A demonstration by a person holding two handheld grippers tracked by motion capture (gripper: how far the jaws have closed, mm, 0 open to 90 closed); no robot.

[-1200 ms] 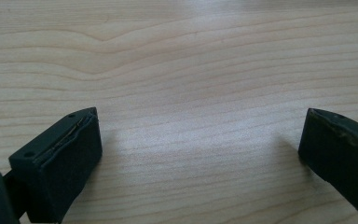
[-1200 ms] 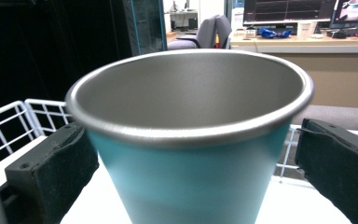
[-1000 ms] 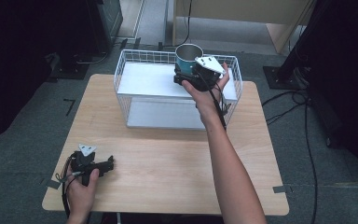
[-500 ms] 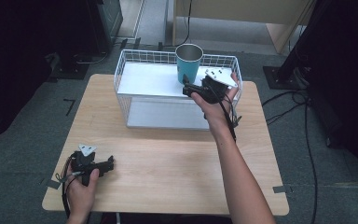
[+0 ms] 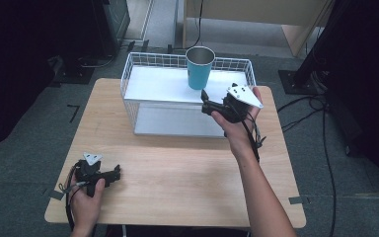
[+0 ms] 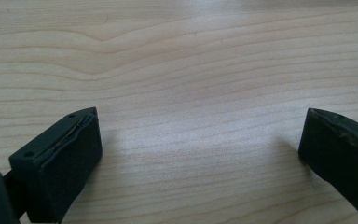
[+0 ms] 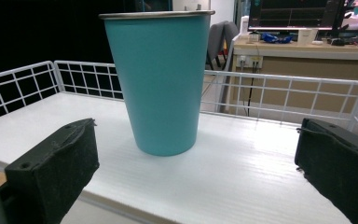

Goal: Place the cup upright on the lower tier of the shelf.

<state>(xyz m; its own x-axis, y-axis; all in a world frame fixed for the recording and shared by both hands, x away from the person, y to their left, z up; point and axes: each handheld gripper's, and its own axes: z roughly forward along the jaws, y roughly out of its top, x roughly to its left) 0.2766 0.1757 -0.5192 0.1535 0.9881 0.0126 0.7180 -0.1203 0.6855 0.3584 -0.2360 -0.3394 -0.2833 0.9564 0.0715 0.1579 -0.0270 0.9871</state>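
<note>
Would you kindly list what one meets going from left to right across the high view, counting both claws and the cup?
Left claw on the wooden table → teal cup standing in the wire basket → right claw, just in front of the cup.

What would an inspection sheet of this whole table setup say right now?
Surface: wooden table, bare at the front.
Job's things: teal cup upright on the white shelf of the wire basket.
Clutter: nothing seen.
Grippers: right gripper open, just short of the cup, jaws apart; left gripper open, resting on the table.
Cables: black cable trailing along the right forearm; more on the floor.
Surroundings: grey floor, dark stands, a desk beyond.
</note>
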